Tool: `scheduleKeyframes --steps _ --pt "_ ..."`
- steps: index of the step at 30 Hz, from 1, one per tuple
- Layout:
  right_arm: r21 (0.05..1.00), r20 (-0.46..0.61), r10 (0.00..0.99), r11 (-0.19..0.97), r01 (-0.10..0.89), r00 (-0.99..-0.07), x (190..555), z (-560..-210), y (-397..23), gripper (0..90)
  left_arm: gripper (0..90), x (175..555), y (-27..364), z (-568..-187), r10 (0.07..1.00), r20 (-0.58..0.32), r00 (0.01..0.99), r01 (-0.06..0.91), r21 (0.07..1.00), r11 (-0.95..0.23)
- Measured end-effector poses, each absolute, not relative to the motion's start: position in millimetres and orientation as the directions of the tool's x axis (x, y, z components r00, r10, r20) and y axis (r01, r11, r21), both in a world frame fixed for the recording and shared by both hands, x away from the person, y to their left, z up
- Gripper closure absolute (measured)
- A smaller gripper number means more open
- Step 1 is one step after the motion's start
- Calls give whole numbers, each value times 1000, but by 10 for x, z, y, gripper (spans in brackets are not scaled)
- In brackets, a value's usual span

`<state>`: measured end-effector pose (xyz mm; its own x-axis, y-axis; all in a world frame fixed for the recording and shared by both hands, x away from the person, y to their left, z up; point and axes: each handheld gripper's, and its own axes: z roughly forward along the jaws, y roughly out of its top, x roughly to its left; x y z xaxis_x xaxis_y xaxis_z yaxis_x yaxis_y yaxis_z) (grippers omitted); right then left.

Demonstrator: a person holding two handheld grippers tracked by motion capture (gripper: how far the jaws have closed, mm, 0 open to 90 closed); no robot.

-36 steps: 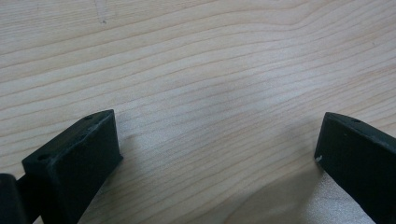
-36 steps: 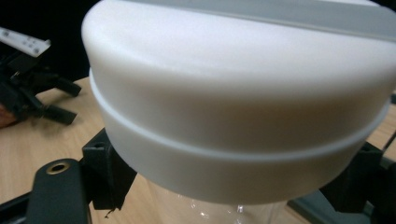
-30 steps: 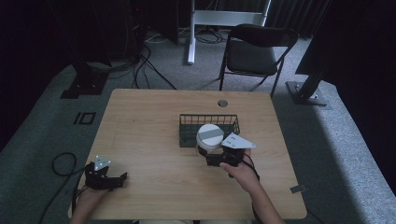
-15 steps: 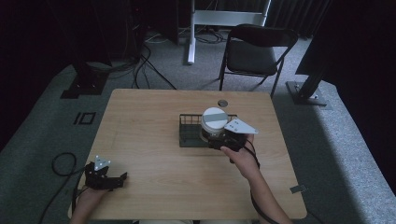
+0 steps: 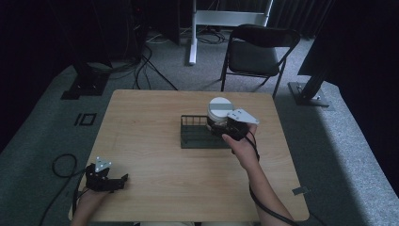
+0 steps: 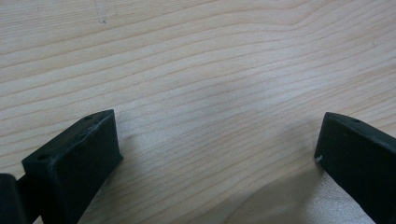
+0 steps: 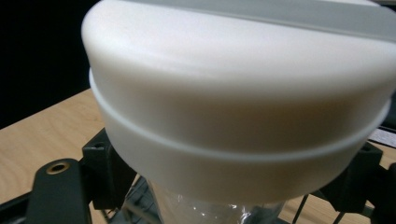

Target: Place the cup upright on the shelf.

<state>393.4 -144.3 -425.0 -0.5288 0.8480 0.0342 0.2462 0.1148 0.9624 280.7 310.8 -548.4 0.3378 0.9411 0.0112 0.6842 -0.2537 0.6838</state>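
1. In the high view, the right gripper (image 5: 225,128) was seen over the right end of a dark wire rack (image 5: 203,133) at mid-table (image 5: 155,117), closed on a white-lidded container (image 5: 219,109). Bare wood lay all round the rack. The left gripper (image 5: 116,181) was rested near the table's front left edge.
2. In the left gripper view, the jaws were spread wide over bare table (image 6: 210,74), with nothing held.
3. In the right gripper view, the container (image 7: 243,93) was gripped below its white lid, above the rack wires (image 7: 299,205).
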Motion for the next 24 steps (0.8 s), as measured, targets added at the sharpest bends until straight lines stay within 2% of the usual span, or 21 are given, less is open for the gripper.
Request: scheduleKeyframes --steps 7,24 --pt "952 32 875 121 281 -484 4071 -4334 -1401 184 1 2807 3109 -5484 941 11 338 684 684 -254" --pt "918 41 890 146 369 -454 4207 -4579 -1302 184 1 2807 3109 -5484 941 12 338 684 683 -255"
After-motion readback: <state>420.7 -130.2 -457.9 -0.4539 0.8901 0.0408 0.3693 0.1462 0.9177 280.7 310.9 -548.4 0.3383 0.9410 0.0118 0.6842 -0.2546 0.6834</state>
